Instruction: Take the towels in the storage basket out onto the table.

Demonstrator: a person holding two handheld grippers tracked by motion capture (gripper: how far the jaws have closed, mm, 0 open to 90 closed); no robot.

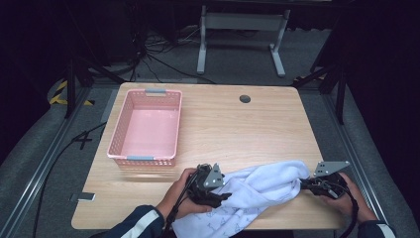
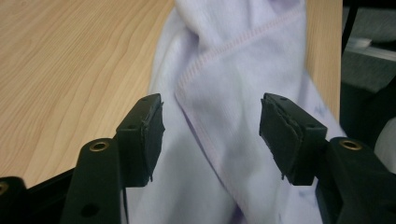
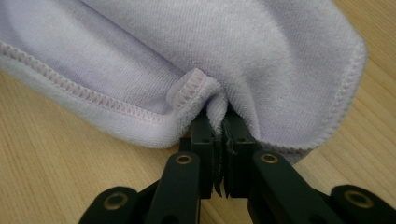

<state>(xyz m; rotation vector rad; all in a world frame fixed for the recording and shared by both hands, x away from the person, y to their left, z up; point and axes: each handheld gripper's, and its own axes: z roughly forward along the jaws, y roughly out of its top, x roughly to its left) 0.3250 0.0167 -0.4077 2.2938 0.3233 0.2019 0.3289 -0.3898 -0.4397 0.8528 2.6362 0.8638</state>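
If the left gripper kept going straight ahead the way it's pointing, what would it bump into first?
Most likely the white towel. The left gripper stands open, and the cloth's stitched edge lies right ahead between its jaws. How far off the cloth is can't be told.

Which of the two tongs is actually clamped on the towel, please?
The right tongs: their jaws are shut, pinching a fold of the towel. The left tongs stand open, with towel between the jaws but not gripped.
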